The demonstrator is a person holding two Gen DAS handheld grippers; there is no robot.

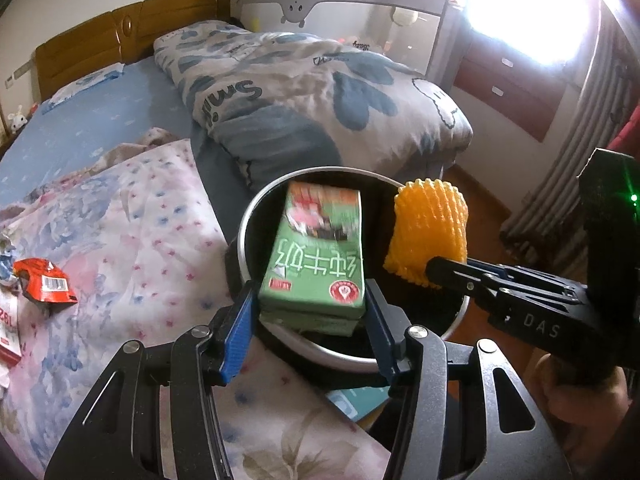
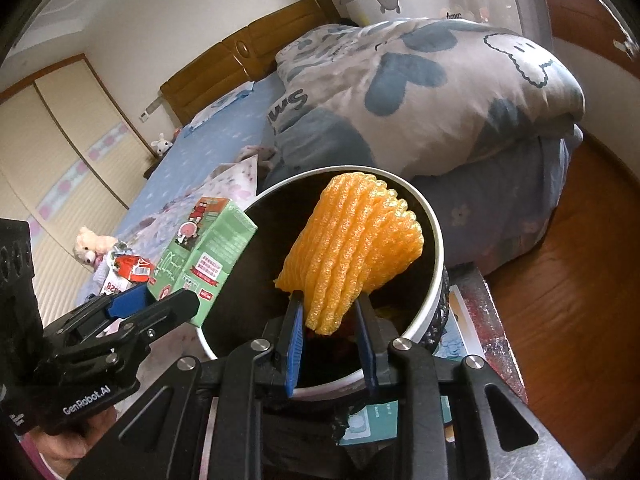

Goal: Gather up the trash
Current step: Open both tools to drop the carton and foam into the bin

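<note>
My left gripper [image 1: 311, 304] is shut on a green milk carton [image 1: 316, 256] and holds it over the mouth of a round bin with a white rim [image 1: 244, 220] and black inside. My right gripper [image 2: 330, 312] is shut on an orange foam fruit net [image 2: 352, 248] and holds it over the same bin [image 2: 436, 248]. In the left wrist view the net [image 1: 428, 236] hangs above the bin's right edge. In the right wrist view the carton [image 2: 204, 260] sits over the bin's left rim.
A red wrapper [image 1: 44, 286] and other packets [image 1: 8, 332] lie on the floral blanket [image 1: 132, 240] at left. A rolled quilt [image 1: 304, 96] lies on the bed. A wooden floor [image 2: 580, 280] is to the right. Books [image 2: 372, 420] lie under the bin.
</note>
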